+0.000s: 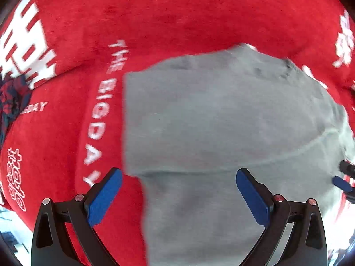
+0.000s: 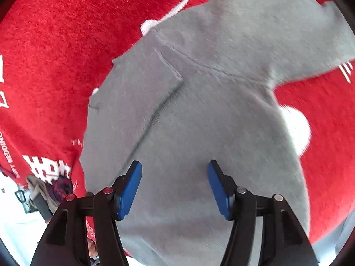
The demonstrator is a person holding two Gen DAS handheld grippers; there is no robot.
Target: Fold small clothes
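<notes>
A small grey sweatshirt (image 1: 221, 115) lies spread on a red blanket (image 1: 177, 11) with white lettering. In the right wrist view the grey sweatshirt (image 2: 210, 115) has one side flap (image 2: 137, 84) folded over its body, and a sleeve (image 2: 310, 33) reaches to the upper right. My left gripper (image 1: 179, 171) hovers open above the garment's left edge, nothing between its blue pads (image 1: 106, 195). My right gripper (image 2: 174, 164) is open over the middle of the cloth, not gripping it. The right gripper's tip (image 1: 342, 179) shows at the left wrist view's right edge.
A dark navy-and-red patterned garment (image 1: 11, 102) lies bunched at the blanket's left side; it also shows beside a beige cloth (image 2: 35, 186) at the lower left. The blanket's edge (image 2: 84, 221) drops off there to a pale floor (image 2: 17, 232).
</notes>
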